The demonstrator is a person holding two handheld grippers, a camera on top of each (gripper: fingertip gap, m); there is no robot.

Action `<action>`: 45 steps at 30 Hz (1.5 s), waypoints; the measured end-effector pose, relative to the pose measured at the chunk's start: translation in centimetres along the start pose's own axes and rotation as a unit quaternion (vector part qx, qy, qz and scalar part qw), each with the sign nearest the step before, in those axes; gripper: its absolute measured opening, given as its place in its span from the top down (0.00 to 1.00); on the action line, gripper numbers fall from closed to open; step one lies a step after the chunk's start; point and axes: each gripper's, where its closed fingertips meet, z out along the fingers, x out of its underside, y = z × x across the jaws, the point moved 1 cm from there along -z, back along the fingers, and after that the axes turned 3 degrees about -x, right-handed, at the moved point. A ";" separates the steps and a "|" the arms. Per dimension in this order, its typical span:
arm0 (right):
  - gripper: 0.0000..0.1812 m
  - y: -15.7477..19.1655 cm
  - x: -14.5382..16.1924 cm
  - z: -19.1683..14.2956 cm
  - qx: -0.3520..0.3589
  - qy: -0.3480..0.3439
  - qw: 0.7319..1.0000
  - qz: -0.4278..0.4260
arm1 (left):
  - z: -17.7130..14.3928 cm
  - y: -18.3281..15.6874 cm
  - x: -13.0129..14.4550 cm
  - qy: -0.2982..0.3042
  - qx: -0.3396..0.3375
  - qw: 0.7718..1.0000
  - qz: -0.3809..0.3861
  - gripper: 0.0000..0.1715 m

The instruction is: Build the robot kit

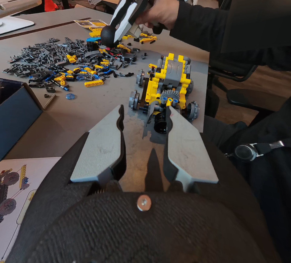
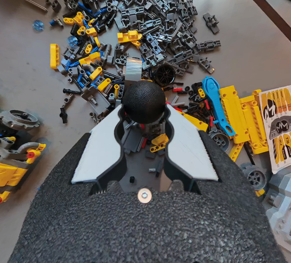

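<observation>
The right gripper point(image 2: 144, 110) is closed around a black ball point(image 2: 144, 101) with a grained surface; the ball sits between the 2 fingertips and touches both. It hangs over a heap of loose building pieces point(image 2: 126, 43), mostly dark grey, with yellow, blue, black and red ones mixed in. In the left wrist view the same gripper, held in a person's hand point(image 1: 159, 11), points down at the far side of the heap, and the ball point(image 1: 107, 36) shows at its tip. Near the ball lie a black spoked wheel point(image 2: 164, 75), a blue separator tool point(image 2: 215, 104), long yellow beams point(image 2: 241, 121) and a sticker sheet point(image 2: 278, 128).

The left gripper point(image 1: 144, 113) stands open with nothing between its fingers. Its right fingertip point(image 1: 169, 113) is just beside a small black wheel point(image 1: 160, 123) at the near end of a partly built yellow and grey vehicle point(image 1: 165, 82), which stands on the grey table point(image 1: 94, 113); whether the finger touches the wheel cannot be told. A grey gear point(image 1: 169, 95) sits on the vehicle's near end. To the left are a dark blue box point(image 1: 17, 113) and an instruction booklet point(image 1: 18, 184).
</observation>
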 end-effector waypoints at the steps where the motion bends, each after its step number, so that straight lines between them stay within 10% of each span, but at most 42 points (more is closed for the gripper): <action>1: 0.73 -0.1 -0.3 -0.5 0.000 -0.009 1.000 0.001 | -0.1 0.0 -0.2 -0.007 -0.002 1.000 0.000 0.71; 6: 0.73 -4.1 -2.1 -6.6 0.034 -0.090 0.995 0.029 | -0.8 0.7 -1.2 -0.050 -0.039 0.998 0.015 0.73; 14: 0.73 -28.0 5.2 -21.8 0.278 -0.111 0.938 0.177 | -1.5 2.6 -2.0 -0.083 -0.087 0.993 -0.005 0.80; 24: 0.72 -43.5 14.5 -21.0 0.311 0.029 0.900 0.303 | -0.7 3.9 -2.1 -0.077 -0.127 0.989 -0.003 0.85; 38: 0.68 -39.7 15.2 -22.2 0.330 0.058 0.905 0.263 | -0.8 4.1 -2.4 -0.090 -0.116 0.989 -0.019 0.85; 45: 0.70 -22.3 8.2 -21.0 0.219 -0.030 0.965 0.142 | -1.1 3.4 -2.8 -0.109 -0.093 0.990 -0.014 0.83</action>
